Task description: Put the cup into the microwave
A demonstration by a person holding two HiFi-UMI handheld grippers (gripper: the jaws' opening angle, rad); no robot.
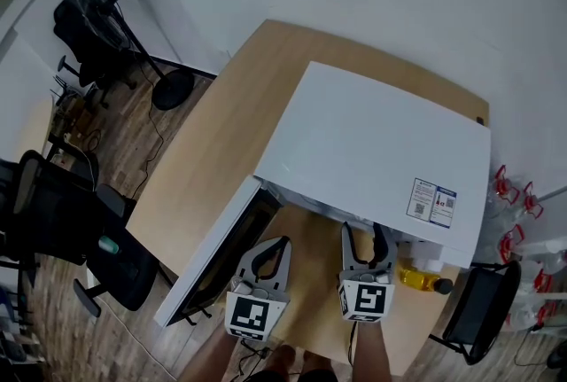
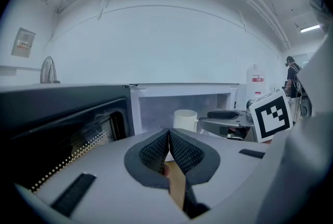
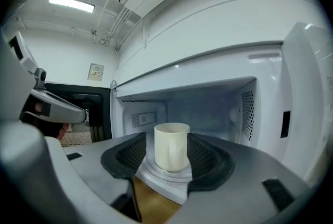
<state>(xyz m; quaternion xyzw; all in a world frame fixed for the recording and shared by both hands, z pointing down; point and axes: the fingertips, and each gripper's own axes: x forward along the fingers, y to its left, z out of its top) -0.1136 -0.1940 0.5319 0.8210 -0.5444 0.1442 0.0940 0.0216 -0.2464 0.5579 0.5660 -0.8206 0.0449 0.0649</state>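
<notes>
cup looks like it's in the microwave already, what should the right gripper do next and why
Probably draw the right hand-held gripper straight back out. Its jaws stand apart on either side of the cup, not pressing it, and the cup sits upright on the turntable inside the microwave. A straight pull should avoid knocking it.
</notes>
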